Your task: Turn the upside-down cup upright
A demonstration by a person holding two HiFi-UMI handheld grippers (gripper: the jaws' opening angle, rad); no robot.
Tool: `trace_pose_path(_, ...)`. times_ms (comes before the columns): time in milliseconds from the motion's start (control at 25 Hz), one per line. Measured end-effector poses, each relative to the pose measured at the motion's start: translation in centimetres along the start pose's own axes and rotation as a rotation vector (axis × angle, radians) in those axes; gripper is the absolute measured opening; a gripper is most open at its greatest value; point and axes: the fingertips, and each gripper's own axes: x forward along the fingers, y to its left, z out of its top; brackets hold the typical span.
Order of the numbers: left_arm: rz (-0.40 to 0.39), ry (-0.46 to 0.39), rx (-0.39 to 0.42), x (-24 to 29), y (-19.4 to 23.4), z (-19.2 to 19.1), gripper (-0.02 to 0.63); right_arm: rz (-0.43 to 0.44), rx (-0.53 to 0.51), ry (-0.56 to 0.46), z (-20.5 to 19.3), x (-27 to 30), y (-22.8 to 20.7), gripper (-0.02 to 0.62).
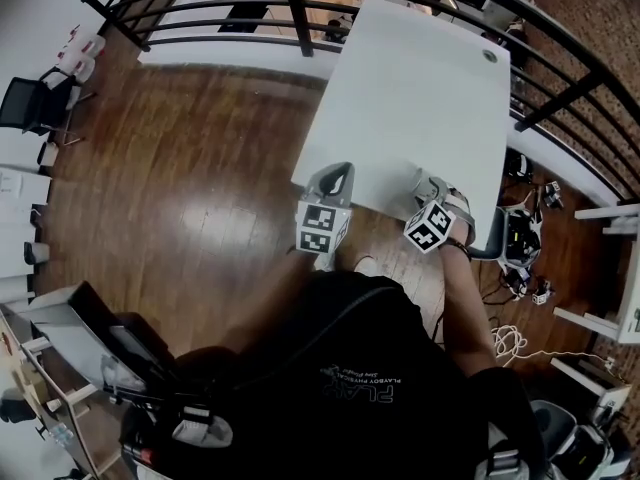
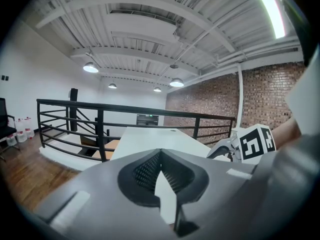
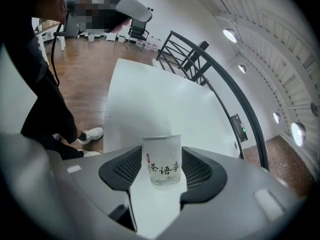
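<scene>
Now upright, seemingly empty cup (image 3: 161, 168) between spread right tongs (image 3: 161, 153); left tongs (image 2: 160, 154) pressed together.

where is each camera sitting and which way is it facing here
Head view: on the person's head, steeply down at the white table; shows the dark shirt, left hand-held gripper and right hand-held gripper.
Left gripper view: on that gripper, near level toward the railing; its own jaws are together.
Right gripper view: angled down at the upright cup between its open jaws; the person's leg shows.
Shared: the white table, in all three.
</scene>
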Motion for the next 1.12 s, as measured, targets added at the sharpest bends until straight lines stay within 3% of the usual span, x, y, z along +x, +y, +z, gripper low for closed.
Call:
trace_pose_path(360,0.001,0.017,-0.003,0.1,-0.1,-0.3,0.000,0.042,-0.038,0.015,0.2,0.8,-0.1,0.278)
trace_pose_path(520,0.003,-0.013,-0.005,-0.2,0.1,0.2,0.000,0.068,-0.061,0.041,0.0,1.3,0.3,0.278)
trace_pose_path(1120,0.020,-0.015,-0.002,-0.4,0.6,0.3,0.000,0.079,-0.077,0.051,-0.2,1.1,0.4,0.261)
